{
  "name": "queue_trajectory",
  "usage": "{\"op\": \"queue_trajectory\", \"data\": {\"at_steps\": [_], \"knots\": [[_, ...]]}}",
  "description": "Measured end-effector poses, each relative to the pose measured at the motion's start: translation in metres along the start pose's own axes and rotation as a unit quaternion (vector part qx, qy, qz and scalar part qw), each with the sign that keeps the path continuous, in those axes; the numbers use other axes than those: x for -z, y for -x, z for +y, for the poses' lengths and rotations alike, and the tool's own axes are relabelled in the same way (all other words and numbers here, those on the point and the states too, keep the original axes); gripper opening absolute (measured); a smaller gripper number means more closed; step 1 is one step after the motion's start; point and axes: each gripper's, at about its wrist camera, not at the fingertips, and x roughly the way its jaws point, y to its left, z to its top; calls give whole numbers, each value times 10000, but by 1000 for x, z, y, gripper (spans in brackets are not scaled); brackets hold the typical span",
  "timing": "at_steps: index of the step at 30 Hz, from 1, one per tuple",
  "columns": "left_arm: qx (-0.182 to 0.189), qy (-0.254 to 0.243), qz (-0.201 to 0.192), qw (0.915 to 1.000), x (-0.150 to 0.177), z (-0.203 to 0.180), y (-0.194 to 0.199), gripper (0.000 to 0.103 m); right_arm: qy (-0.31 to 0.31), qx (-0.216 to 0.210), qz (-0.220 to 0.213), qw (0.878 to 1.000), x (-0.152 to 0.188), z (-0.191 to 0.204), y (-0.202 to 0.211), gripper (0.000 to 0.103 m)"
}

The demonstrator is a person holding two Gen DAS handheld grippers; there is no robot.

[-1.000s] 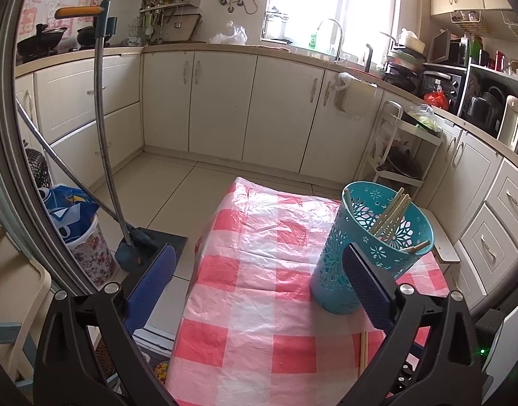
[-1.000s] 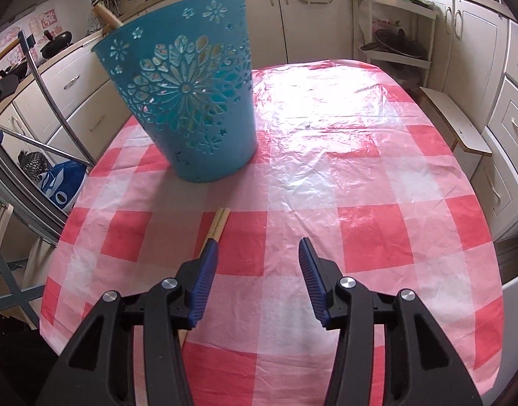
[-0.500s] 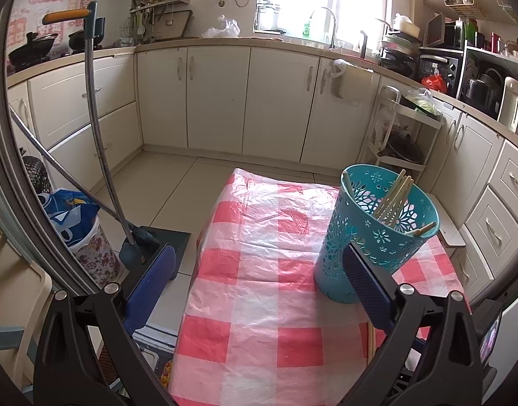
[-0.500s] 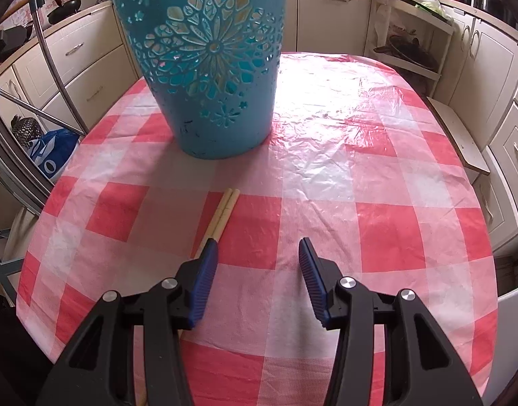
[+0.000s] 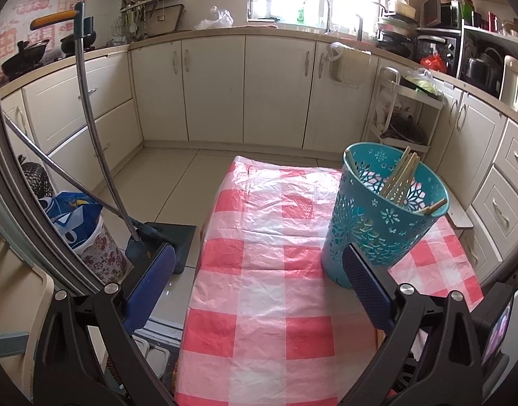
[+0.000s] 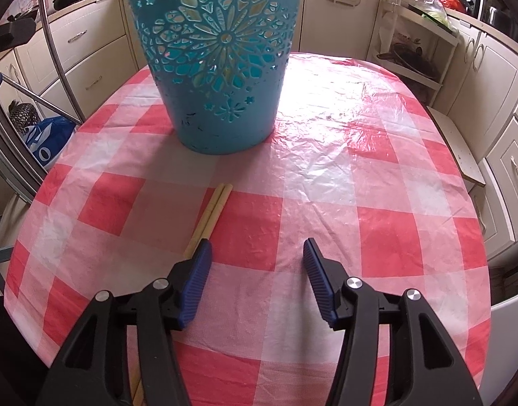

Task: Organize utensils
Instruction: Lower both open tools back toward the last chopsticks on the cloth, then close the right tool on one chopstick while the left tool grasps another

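Note:
A teal perforated basket [image 6: 216, 67] stands upright on the red-and-white checked tablecloth [image 6: 360, 203]; in the left wrist view the basket [image 5: 387, 216] holds several wooden chopsticks [image 5: 402, 177] leaning on its rim. A pair of chopsticks [image 6: 211, 213] lies flat on the cloth in front of the basket, its near end passing under my right gripper's left finger. My right gripper [image 6: 257, 248] hovers over the cloth, jaws opening, nothing between them. My left gripper [image 5: 259, 260] is wide open and empty, held high at the table's left side.
Cream kitchen cabinets [image 5: 211, 88] ring the room. A dustpan with a long handle [image 5: 89, 111] and a floral bin holding a blue bag [image 5: 79, 220] stand on the floor left of the table. A white rack [image 5: 404, 115] stands at the far right.
The right gripper's jaws have spread wider and its view has swung so the basket sits more central. The left wrist view has rolled slightly; the basket and chopsticks have not moved.

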Motion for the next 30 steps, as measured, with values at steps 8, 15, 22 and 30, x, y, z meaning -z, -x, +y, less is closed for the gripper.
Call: {"op": "queue_trajectory", "data": {"at_steps": [8,15,22,30], "knots": [[-66,-441,182,9988,7,-18,-7,95,-144,-331,-106,9993,-3,-3,6,55],[-56,-642,250,9976,11,-27,-10,95,39,-281,-92,9996,-2,4,3,55],[-44,-798,364,9961,15,-32,-16,95,95,-117,19,9999,-1,0,1,55],[114,-1577,1170,9805,48,-73,-48,95,91,-355,123,9993,2,-15,5,19]]}}
